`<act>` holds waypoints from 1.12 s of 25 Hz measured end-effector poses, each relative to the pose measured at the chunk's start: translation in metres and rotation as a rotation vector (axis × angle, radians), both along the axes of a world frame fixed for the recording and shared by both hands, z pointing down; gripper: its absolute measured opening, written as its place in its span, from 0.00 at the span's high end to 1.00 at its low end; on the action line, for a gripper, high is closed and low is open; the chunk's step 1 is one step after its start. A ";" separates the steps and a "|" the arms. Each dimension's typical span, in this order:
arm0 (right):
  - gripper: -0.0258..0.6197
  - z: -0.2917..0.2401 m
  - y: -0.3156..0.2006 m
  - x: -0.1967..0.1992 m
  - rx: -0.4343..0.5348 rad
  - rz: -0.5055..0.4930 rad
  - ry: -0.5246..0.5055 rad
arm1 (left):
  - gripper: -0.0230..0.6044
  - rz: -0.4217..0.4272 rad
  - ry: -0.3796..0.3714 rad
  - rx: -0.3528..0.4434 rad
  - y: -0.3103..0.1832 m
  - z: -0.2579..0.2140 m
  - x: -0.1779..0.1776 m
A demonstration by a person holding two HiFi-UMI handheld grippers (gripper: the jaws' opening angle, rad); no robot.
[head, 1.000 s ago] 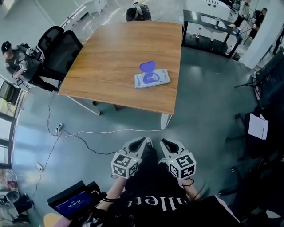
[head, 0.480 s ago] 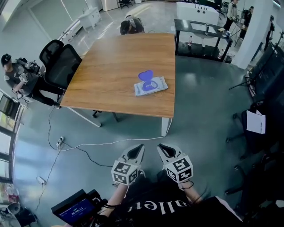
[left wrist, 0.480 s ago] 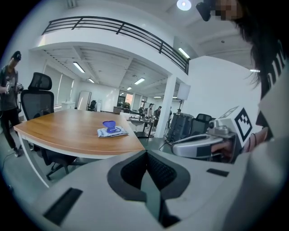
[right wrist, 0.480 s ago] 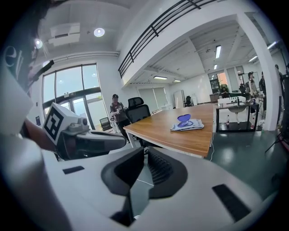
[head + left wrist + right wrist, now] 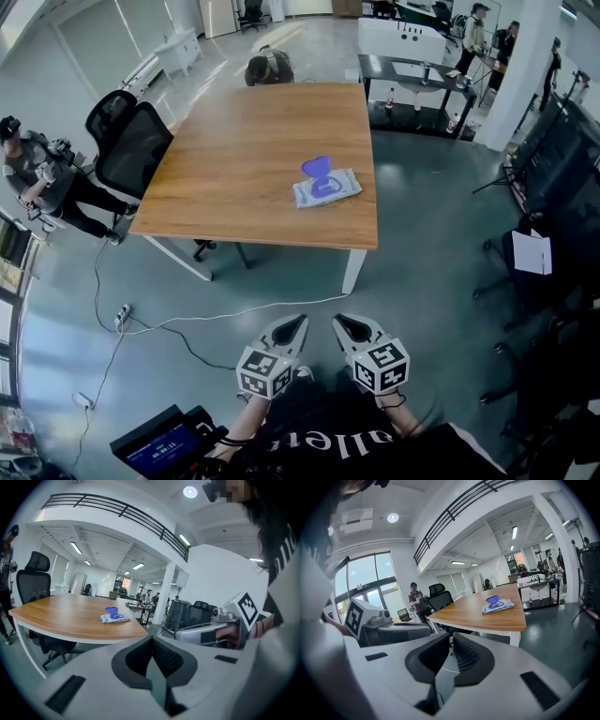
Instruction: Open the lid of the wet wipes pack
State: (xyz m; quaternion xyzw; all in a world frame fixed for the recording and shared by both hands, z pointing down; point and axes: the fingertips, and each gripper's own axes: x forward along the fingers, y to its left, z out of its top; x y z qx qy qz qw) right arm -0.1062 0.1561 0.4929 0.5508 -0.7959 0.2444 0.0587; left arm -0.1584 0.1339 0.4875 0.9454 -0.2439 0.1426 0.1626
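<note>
Two black chairs (image 5: 131, 150) crowd the left edge of the table (image 5: 234, 159). The wipes pack (image 5: 326, 190) lies near its right edge (purple lid (image 5: 316, 168) already standing up), well apart from my tools. Open floor lies between, crossed by a white cable (image 5: 225, 314). My left gripper (image 5: 298, 321) has its jaws together, empty. On the right gripper (image 5: 340, 321) I read them as all but together, holding nothing. Dark chairs (image 5: 539, 272) line the right.
</note>
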 end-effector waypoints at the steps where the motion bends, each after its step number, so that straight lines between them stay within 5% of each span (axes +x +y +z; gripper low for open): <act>1: 0.91 0.001 0.001 -0.004 -0.003 0.009 0.001 | 0.96 0.013 0.004 -0.001 0.001 0.000 -0.003; 12: 0.91 0.002 0.007 -0.044 -0.029 0.084 -0.037 | 0.96 0.119 0.029 0.003 0.009 -0.003 -0.035; 28: 0.91 0.008 0.003 -0.050 -0.041 0.101 -0.015 | 0.96 0.152 0.035 -0.015 0.006 0.004 -0.041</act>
